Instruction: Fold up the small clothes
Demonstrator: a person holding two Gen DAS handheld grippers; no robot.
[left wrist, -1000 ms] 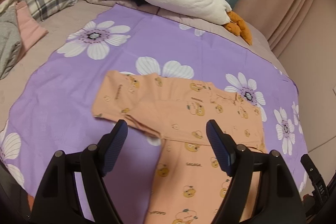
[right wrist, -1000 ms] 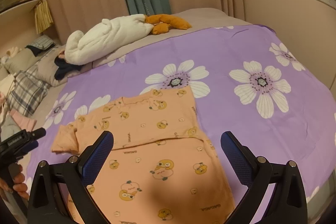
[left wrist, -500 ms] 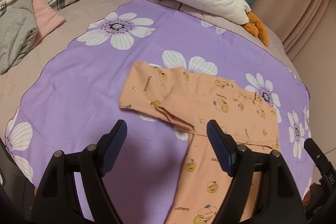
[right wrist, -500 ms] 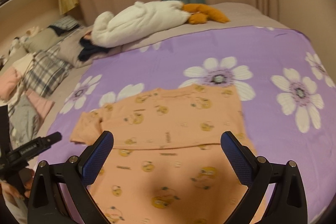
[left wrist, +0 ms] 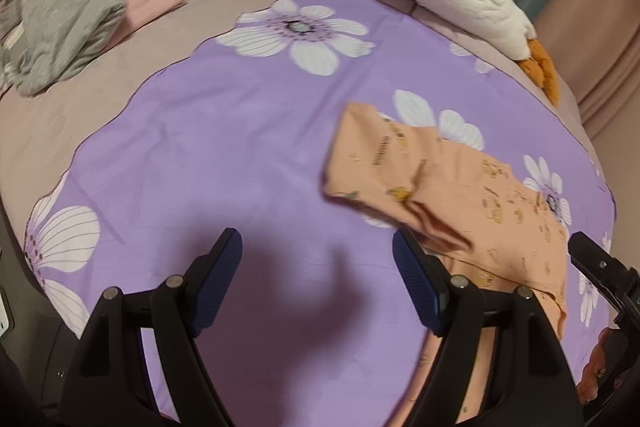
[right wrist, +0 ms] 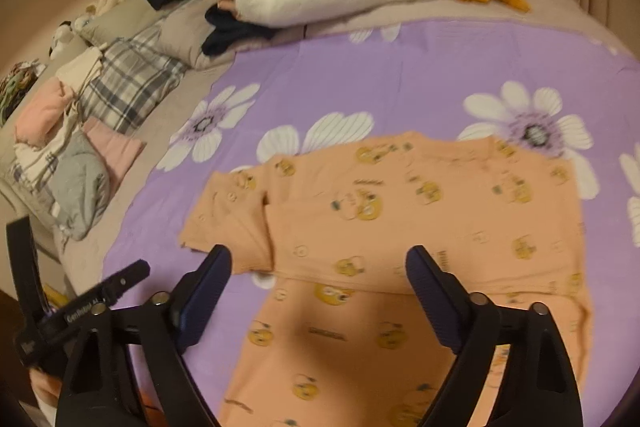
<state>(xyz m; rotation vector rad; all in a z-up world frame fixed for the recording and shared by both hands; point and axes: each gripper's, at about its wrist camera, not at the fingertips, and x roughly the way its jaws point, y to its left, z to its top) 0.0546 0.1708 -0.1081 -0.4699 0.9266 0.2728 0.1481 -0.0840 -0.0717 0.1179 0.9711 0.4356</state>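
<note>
The fold looks only partly made: the orange top [right wrist: 400, 227] lies on the purple flowered sheet [right wrist: 400, 75] of the bed, spread mostly flat, with one sleeve [right wrist: 228, 215] sticking out to the left and a crease running across the body where cloth seems already laid over — the sleeve and the lower length appear not yet folded in. It is a small, thin, peach-orange garment printed with yellow cartoon faces, slightly rumpled at the sleeve seam. The left gripper [left wrist: 318, 279] hovers over bare sheet just beside the sleeve, jaws apart and empty. The right gripper [right wrist: 320, 291] hangs above the garment's middle, its jaws closing yet not touching the cloth — nothing is pinched.
</note>
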